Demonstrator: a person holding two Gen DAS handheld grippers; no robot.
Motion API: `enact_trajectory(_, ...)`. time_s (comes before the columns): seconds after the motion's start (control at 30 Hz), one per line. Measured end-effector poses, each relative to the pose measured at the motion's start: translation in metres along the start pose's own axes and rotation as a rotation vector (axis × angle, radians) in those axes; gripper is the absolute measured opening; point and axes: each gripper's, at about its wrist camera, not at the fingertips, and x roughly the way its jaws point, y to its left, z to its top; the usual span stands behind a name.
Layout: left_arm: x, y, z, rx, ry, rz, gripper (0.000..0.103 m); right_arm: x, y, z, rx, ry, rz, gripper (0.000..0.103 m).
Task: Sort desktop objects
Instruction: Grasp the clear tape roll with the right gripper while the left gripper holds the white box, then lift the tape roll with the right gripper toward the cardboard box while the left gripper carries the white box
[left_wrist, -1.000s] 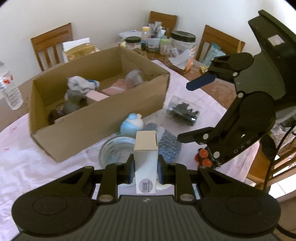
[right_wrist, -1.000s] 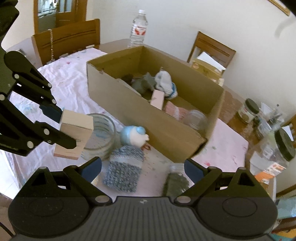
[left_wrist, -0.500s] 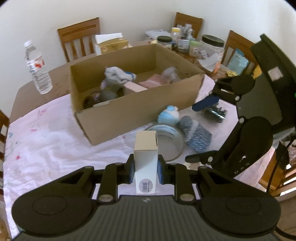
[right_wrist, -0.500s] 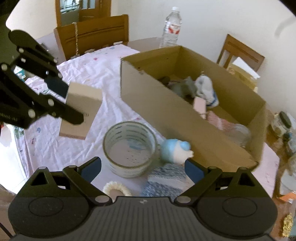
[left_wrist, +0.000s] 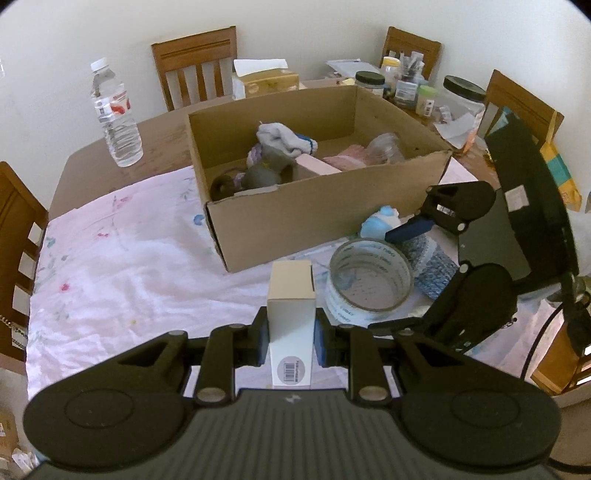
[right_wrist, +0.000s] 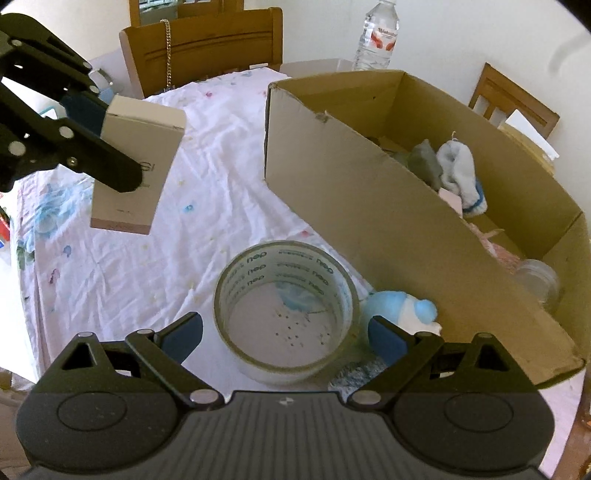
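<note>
My left gripper (left_wrist: 290, 338) is shut on a small white carton (left_wrist: 291, 302) with a barcode and holds it above the tablecloth in front of the open cardboard box (left_wrist: 280, 218). The carton also shows in the right wrist view (right_wrist: 136, 166), up left, clamped by the left gripper (right_wrist: 94, 138). My right gripper (right_wrist: 284, 334) is open, its jaws on either side of a clear tape roll (right_wrist: 286, 310) that lies flat on the cloth. The right gripper also shows in the left wrist view (left_wrist: 397, 280), over the tape roll (left_wrist: 369, 282).
A blue and white toy (right_wrist: 402, 308) and a grey knitted cloth (left_wrist: 432, 262) lie by the box front. The box (right_wrist: 406, 229) holds socks, a jar and other items. A water bottle (left_wrist: 116, 114), jars (left_wrist: 461, 103) and chairs (left_wrist: 199, 62) stand at the back.
Both grippers moved left along the box front. The carton stayed clamped in the left gripper. The right gripper came down around the tape roll, still open.
</note>
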Motion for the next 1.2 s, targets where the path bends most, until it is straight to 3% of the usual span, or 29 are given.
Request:
enact_trajectory(0.33, -0.001, 0.002, 0.004, -0.003, -0.014, -0.008, 0.022, 0.009, 0.004, 0.006, -0.024, -0.008, -0.012, 0.089)
enact_trajectory(0.6, -0.002, 0.006, 0.009, -0.007, -0.034, -0.019, 0.022, 0.004, 0.006, 0.007, -0.033, 0.006, -0.014, 0.089)
enact_trajectory(1.2, -0.012, 0.007, 0.048, 0.019, -0.1, -0.035, 0.022, -0.066, -0.013, 0.031, -0.022, -0.06, -0.073, 0.089)
